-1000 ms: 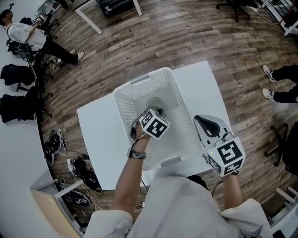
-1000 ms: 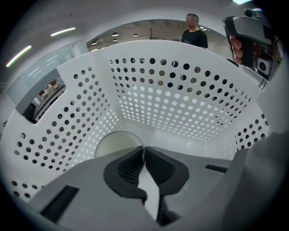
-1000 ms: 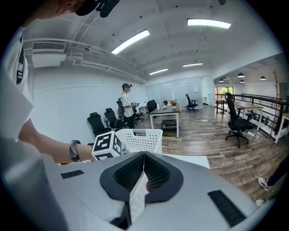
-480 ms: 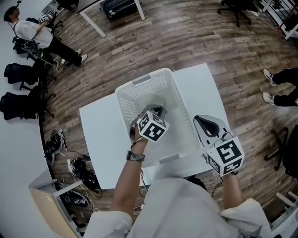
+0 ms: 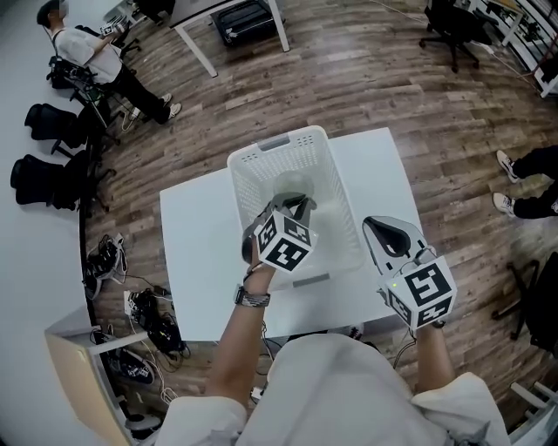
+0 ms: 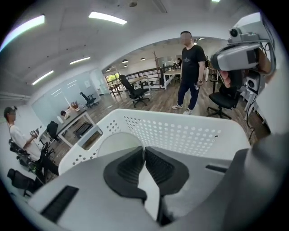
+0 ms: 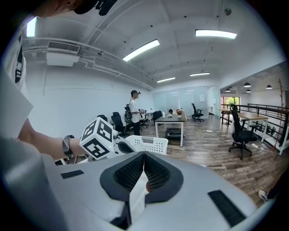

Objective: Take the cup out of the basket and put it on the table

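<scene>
A white perforated basket (image 5: 261, 161) stands on the white table (image 5: 196, 253). Inside it is a pale cup (image 5: 292, 185); in the left gripper view it is the white rounded shape (image 6: 115, 145) just behind the jaws. My left gripper (image 5: 296, 207) reaches down into the basket, and its jaws are pressed together (image 6: 143, 151) where the cup's rim runs between them. The basket's far wall (image 6: 180, 133) rises behind. My right gripper (image 5: 385, 230) hovers outside the basket at the table's right side, shut with nothing in it (image 7: 144, 155).
A person (image 5: 96, 57) stands at the far left by black chairs (image 5: 44, 174). Another person (image 6: 189, 67) stands beyond the basket. Someone's feet (image 5: 523, 179) are at the right. Shoes (image 5: 105, 261) and a cabinet (image 5: 87, 375) lie left of the table. A desk (image 5: 240, 17) stands behind.
The head view has shifted and pulled back, so the basket looks smaller. My left gripper stays inside the basket at the cup. The right gripper has not moved.
</scene>
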Demonstrator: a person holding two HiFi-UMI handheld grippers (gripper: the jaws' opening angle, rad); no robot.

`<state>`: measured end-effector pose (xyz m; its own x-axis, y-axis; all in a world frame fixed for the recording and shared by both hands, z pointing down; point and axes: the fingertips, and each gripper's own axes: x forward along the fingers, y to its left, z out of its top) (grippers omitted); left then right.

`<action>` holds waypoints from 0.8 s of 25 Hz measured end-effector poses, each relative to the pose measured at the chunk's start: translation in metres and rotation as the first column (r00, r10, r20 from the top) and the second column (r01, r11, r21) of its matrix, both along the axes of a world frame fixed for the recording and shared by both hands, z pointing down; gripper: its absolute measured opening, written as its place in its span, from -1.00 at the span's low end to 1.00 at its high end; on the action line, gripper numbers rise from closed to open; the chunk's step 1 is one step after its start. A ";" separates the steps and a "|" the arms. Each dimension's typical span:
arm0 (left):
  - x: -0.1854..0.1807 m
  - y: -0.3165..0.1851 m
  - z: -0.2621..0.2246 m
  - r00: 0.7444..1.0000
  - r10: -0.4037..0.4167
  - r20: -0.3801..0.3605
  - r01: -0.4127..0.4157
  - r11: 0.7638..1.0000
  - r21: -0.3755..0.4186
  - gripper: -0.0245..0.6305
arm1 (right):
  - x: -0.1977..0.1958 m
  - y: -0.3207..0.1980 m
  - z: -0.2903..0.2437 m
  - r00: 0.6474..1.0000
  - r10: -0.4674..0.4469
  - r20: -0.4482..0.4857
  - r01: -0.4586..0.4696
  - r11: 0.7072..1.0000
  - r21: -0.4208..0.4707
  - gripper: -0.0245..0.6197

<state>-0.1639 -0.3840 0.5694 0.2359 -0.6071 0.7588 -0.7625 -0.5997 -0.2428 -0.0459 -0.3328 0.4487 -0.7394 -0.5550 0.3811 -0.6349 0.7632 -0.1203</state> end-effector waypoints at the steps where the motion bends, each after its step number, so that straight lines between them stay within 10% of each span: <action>1: 0.002 0.003 -0.007 1.000 -0.011 -0.006 0.011 1.000 0.019 -0.86 | 0.003 0.003 -0.004 1.000 -0.002 0.003 0.002 1.000 0.008 -0.87; 20: 0.014 0.112 -0.167 0.969 -0.121 -0.214 0.195 0.909 0.369 -0.86 | 0.022 0.077 -0.102 0.997 -0.075 0.037 0.064 0.972 0.225 -0.87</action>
<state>-0.1496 -0.2724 0.4021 0.2240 -0.8831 0.4122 -0.8922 -0.3560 -0.2779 -0.0242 -0.2553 0.3468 -0.7927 -0.5690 0.2187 -0.5772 0.8160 0.0305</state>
